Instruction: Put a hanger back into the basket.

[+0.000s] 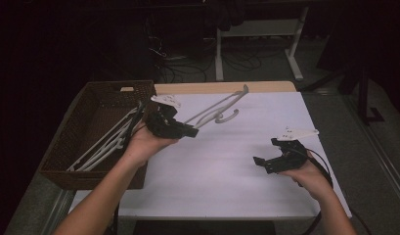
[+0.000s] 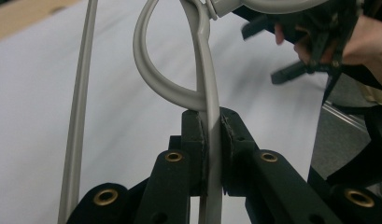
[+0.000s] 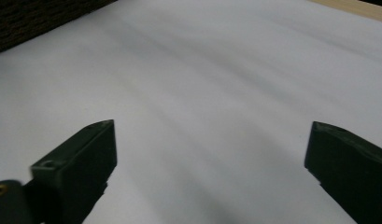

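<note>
A grey plastic hanger (image 1: 218, 110) is lifted above the white table, and my left gripper (image 1: 189, 131) is shut on it. In the left gripper view the jaws (image 2: 212, 135) pinch the hanger's shaft (image 2: 208, 79) just below its hook loop, and a thin grey bar (image 2: 79, 107) of it runs down the left. My right gripper (image 1: 266, 164) stands open low over the table's right side, with nothing between its jaws (image 3: 209, 154). It also appears in the left gripper view, at the upper right, as the right gripper (image 2: 303, 51).
A brown wicker basket (image 1: 87, 105) sits at the table's left edge and holds several pale hangers (image 1: 109, 142). The white tabletop (image 1: 222, 171) stretches between the two hands. A desk frame and cables (image 1: 236, 58) stand on the dark floor beyond.
</note>
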`<move>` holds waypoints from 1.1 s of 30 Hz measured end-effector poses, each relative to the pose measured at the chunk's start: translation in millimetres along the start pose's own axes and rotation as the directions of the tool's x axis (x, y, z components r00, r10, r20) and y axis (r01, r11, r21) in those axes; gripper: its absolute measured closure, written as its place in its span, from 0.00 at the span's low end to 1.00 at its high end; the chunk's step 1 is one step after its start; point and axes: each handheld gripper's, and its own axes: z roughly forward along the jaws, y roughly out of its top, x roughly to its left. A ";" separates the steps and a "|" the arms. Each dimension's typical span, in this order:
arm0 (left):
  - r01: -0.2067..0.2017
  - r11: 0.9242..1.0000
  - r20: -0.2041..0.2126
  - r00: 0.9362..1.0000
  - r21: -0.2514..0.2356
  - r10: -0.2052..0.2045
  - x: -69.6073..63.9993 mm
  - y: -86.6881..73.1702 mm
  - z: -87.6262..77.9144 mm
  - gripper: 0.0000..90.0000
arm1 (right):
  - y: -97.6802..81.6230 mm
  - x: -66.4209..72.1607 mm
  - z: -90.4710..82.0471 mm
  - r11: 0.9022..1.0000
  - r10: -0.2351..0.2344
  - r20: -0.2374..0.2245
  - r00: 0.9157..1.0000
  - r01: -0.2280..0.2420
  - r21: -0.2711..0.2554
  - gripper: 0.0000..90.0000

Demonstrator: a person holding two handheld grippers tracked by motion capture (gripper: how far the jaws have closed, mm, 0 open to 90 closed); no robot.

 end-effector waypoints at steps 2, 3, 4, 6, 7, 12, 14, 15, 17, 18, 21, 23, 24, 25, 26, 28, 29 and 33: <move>-0.002 1.000 -0.009 1.000 -0.003 0.002 4.4 2.5 -14.9 0.91 | -3.7 1.8 -0.2 1.000 0.003 -0.002 1.000 -0.003 0.002 0.00; -0.002 1.000 -0.015 1.000 -0.008 0.001 6.0 3.1 -20.7 0.91 | -5.4 2.8 0.0 1.000 -0.001 -0.002 1.000 0.001 0.001 0.00; -0.005 1.000 -0.030 1.000 -0.011 0.005 9.0 3.7 -30.5 0.91 | -6.5 3.4 0.4 1.000 -0.003 -0.002 1.000 0.003 0.004 0.00; -0.004 1.000 -0.057 0.998 -0.017 0.003 14.2 3.4 -44.6 0.91 | -9.3 5.1 2.0 1.000 -0.001 -0.008 1.000 0.001 0.009 0.00; 0.000 1.000 -0.076 0.997 -0.023 -0.002 18.0 2.1 -54.4 0.91 | -10.0 5.6 3.1 1.000 -0.007 -0.011 1.000 0.007 0.013 0.00; 0.024 0.998 -0.116 0.993 -0.058 -0.030 37.3 -10.8 -92.5 0.91 | -9.8 6.1 8.3 0.999 -0.025 0.001 1.000 0.025 0.031 0.00; 0.032 0.997 -0.129 0.991 -0.075 -0.042 44.8 -18.8 -106.3 0.91 | -10.1 5.2 9.2 0.999 -0.021 0.006 1.000 0.021 0.033 0.00; 0.035 0.997 -0.137 0.990 -0.076 -0.045 47.3 -22.0 -111.4 0.91 | -10.6 4.6 9.6 0.999 -0.023 0.009 1.000 0.022 0.036 0.00; 0.046 0.995 -0.161 0.985 -0.083 -0.059 54.1 -32.5 -125.4 0.91 | -11.5 3.4 10.2 0.999 -0.019 0.014 1.000 0.018 0.041 0.00; 0.049 0.995 -0.167 0.984 -0.089 -0.063 57.1 -37.6 -130.9 0.91 | -12.0 2.8 10.4 0.999 -0.019 0.018 1.000 0.018 0.043 0.00; 0.060 0.994 -0.189 0.979 -0.090 -0.076 64.6 -52.6 -144.7 0.91 | -12.8 1.5 10.1 0.999 -0.014 0.026 1.000 0.013 0.045 0.00; 0.069 0.994 -0.210 0.974 -0.088 -0.086 70.9 -65.6 -153.4 0.91 | -12.9 0.8 9.9 0.999 -0.012 0.030 0.999 0.011 0.045 0.00; 0.075 0.994 -0.219 0.971 -0.085 -0.092 73.8 -71.6 -156.7 0.91 | -13.0 0.4 9.8 0.999 -0.010 0.032 0.999 0.009 0.045 0.00; 0.083 0.993 -0.226 0.969 -0.083 -0.100 76.9 -77.7 -159.7 0.91 | -13.2 -0.3 9.8 0.999 -0.012 0.034 0.999 0.011 0.045 0.00; 0.089 0.993 -0.233 0.967 -0.082 -0.106 79.7 -84.0 -162.4 0.91 | -13.4 -0.7 9.8 0.999 -0.011 0.037 0.999 0.010 0.046 0.00; 0.108 0.990 -0.241 0.962 -0.091 -0.127 84.9 -96.3 -167.4 0.91 | -13.6 -1.1 9.7 0.999 -0.005 0.040 0.999 0.003 0.046 0.00; 0.112 0.989 -0.244 0.961 -0.093 -0.132 86.5 -100.8 -169.2 0.91 | -13.8 -1.6 9.7 0.999 -0.004 0.042 0.999 0.002 0.047 0.00; 0.140 0.985 -0.262 0.952 -0.098 -0.161 93.0 -121.4 -177.4 0.91 | -14.1 -3.6 9.8 0.999 0.000 0.051 0.999 -0.003 0.046 0.00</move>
